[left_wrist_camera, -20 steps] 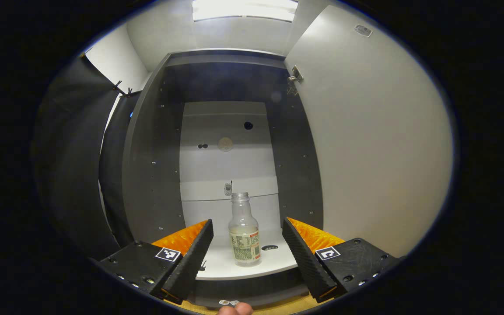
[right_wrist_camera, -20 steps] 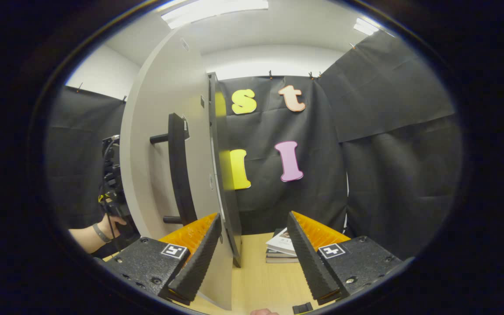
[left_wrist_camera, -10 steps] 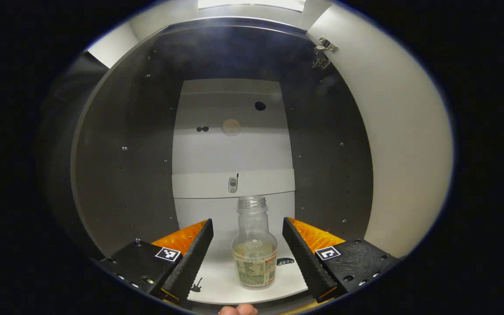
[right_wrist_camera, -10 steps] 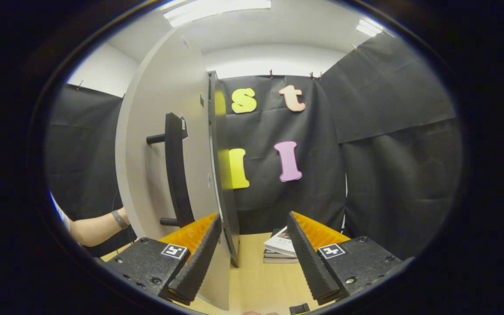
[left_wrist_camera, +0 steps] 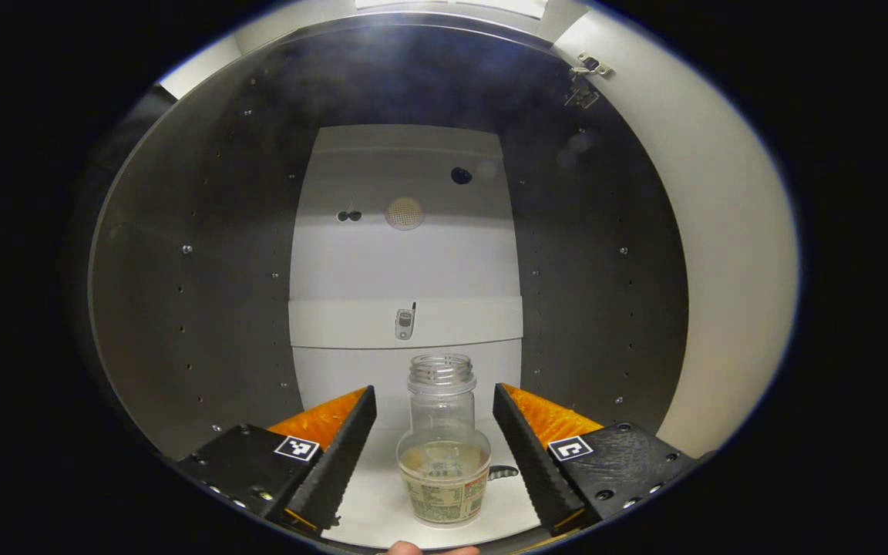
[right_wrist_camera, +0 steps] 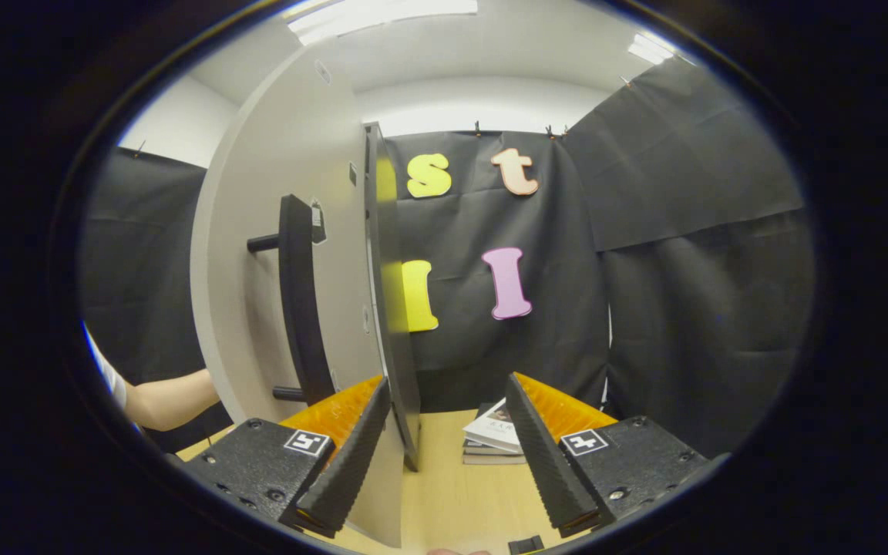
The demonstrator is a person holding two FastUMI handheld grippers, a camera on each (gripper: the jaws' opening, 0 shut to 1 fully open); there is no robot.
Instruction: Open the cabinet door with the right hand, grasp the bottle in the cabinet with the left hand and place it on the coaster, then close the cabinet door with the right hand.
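Note:
A clear, capless bottle (left_wrist_camera: 444, 447) with a green label and a little liquid stands on the cabinet's white floor (left_wrist_camera: 371, 505). My left gripper (left_wrist_camera: 435, 455) is open inside the cabinet, one finger on each side of the bottle, with gaps on both sides. The white cabinet door (right_wrist_camera: 290, 231) stands open, edge-on in the right gripper view, its black bar handle (right_wrist_camera: 297, 308) facing left. My right gripper (right_wrist_camera: 444, 455) is open with the door's edge just inside its left finger, nothing clamped. The door's inner face (left_wrist_camera: 721, 254) lies at the right of the left gripper view.
Dark grey side walls (left_wrist_camera: 197, 293) close in the cabinet left and right, with a white back panel (left_wrist_camera: 405, 254) behind the bottle. A stack of books (right_wrist_camera: 496, 435) lies on the wooden table (right_wrist_camera: 452, 501) beyond the door. A person's forearm (right_wrist_camera: 170, 397) reaches behind the door.
The left gripper has pushed forward into the cabinet until its fingers flank the bottle. The right gripper has stayed put by the door edge; the person's arm slid farther behind the door.

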